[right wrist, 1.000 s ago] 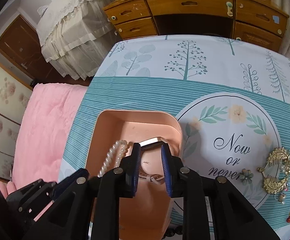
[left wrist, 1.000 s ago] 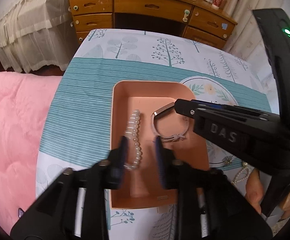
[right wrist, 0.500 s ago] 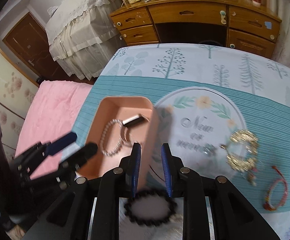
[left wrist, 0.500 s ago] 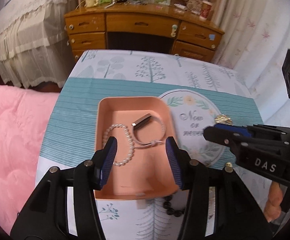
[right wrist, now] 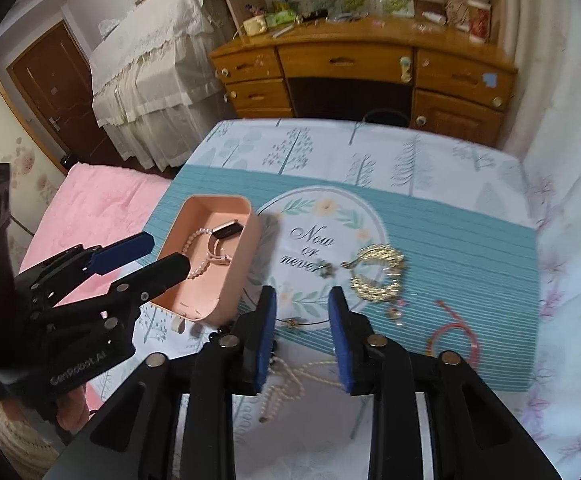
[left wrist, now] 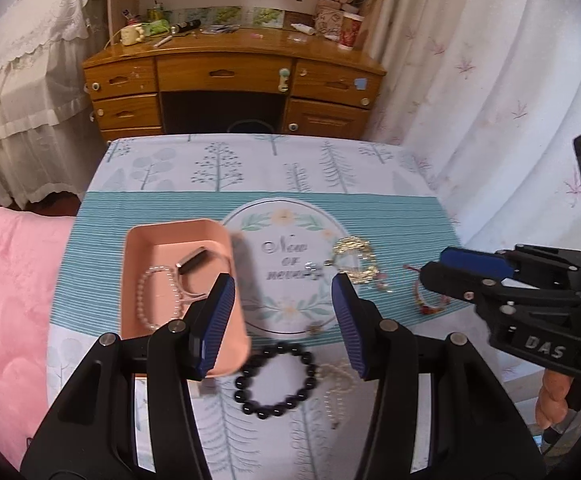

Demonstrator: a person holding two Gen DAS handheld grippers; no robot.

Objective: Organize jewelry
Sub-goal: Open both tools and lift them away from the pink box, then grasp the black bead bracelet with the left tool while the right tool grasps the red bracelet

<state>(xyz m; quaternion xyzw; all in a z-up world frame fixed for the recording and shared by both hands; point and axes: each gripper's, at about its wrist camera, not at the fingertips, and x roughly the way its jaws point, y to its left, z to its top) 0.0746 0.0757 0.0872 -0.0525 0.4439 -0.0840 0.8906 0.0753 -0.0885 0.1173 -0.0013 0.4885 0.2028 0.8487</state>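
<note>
Room: a bedroom is showing, with a table (left wrist: 250, 184) under a tree-print cloth, a pink bed at the left and a wooden desk (left wrist: 230, 80) beyond.
Left hand-held gripper (left wrist: 282, 328): hanging over the near edge, jaws spread wide, holding nothing.
Right hand-held gripper (right wrist: 300, 336): also hanging parted and empty.
Nearest pieces: a black bead bracelet (left wrist: 276, 380) is lying just beside a loose pearl strand (right wrist: 286, 384).
Handling: the beads are looking light and smooth, likely slippery; pinching across one side of the ring seems safest. The pearl strand is limp and will sag.
Middle: the pink tray (left wrist: 134, 248) is holding a pearl bracelet (left wrist: 158, 296) and a silver bangle (right wrist: 226, 236).
Farther: a gold ornament (right wrist: 378, 272) and a red cord bracelet (right wrist: 450, 332) are waiting on the cloth.
</note>
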